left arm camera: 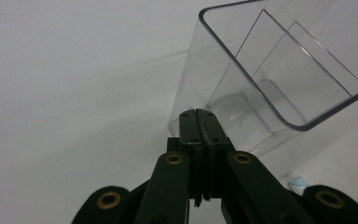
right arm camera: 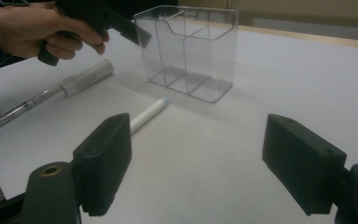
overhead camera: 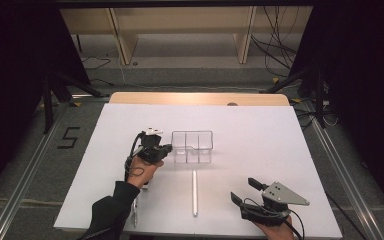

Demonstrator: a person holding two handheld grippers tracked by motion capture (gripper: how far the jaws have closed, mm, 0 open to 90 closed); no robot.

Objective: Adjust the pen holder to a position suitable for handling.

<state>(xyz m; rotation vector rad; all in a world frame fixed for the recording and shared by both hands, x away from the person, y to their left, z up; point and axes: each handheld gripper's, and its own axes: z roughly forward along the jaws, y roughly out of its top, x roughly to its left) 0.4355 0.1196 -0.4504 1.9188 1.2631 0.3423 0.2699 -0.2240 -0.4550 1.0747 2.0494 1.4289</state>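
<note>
High view: a "5" is marked on the floor left of the desk. A clear divided box, seemingly empty, stands mid-desk, with a white pen lying nearer the person.

Left gripper view: the left tool is closed, holding nothing, tips beside the box's wall.

Right gripper view: the right tool gapes wide, empty; a second pen lies at left.

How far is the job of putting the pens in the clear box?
Nothing looks done: the clear box seems empty. The white pen and the other pen lie on the table. The left tongs are shut beside the box; the right tongs are open, holding nothing. Both pens are left.
</note>
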